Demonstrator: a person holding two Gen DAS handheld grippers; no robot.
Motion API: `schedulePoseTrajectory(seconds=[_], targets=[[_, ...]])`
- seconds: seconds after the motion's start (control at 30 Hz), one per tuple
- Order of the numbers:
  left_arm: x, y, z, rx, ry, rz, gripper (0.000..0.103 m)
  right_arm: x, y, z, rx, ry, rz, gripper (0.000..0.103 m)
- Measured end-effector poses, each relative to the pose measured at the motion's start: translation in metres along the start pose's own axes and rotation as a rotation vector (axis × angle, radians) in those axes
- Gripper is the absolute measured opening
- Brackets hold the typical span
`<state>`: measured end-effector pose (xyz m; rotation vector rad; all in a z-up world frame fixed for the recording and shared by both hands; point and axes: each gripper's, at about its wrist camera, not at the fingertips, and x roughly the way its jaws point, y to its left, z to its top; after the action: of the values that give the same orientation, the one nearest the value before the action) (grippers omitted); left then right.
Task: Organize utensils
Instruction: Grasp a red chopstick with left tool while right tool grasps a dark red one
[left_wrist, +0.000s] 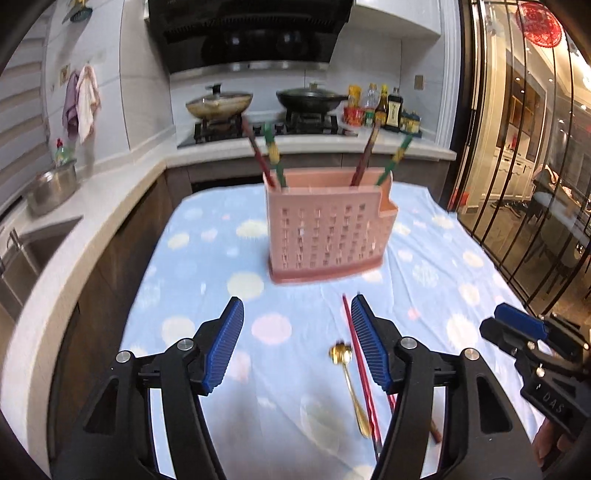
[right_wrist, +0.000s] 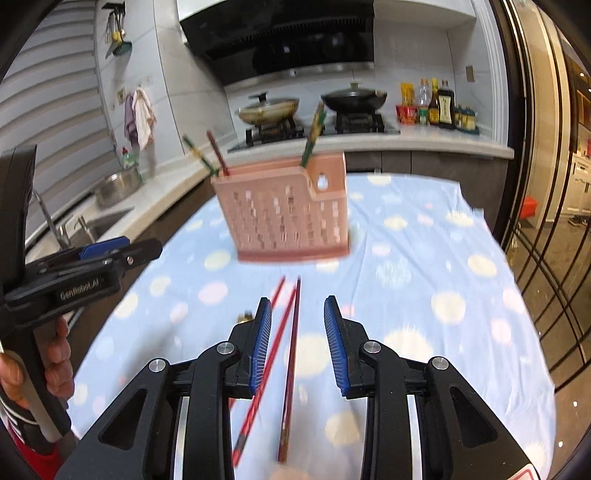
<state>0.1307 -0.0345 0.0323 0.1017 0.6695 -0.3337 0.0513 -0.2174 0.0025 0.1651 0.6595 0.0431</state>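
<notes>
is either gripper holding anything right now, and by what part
Nothing is held. The left gripper is open over the cloth; the right gripper is open, with the red chopsticks lying loose between its fingers.

Right claw (right_wrist: 297, 308) hangs over a spotted blue cloth (right_wrist: 424, 258) on the worktop, jaws apart, nothing gripped. Two red chopsticks (right_wrist: 288, 354) lie on the cloth below, between the jaws. Beyond stands a pink holder (right_wrist: 284, 218) with chopsticks upright inside. Left claw (right_wrist: 122, 251) shows at left edge, side-on, a hand (right_wrist: 59, 358) on its grip.
</notes>
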Motion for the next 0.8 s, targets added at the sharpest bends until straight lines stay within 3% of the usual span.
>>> schedulePoseTrajectory(seconds=[0.37,0.8], targets=[[0.020,-0.018,-0.081,0.012,0.159,-0.021,0.057,0.016,0.014,-0.081,-0.021,0.144,-0.027,0.030],[0.026,-0.041,-0.113,0.061,0.227,-0.047,0.057,0.025,0.012,-0.104,-0.020,0.195,-0.047,0.026]])
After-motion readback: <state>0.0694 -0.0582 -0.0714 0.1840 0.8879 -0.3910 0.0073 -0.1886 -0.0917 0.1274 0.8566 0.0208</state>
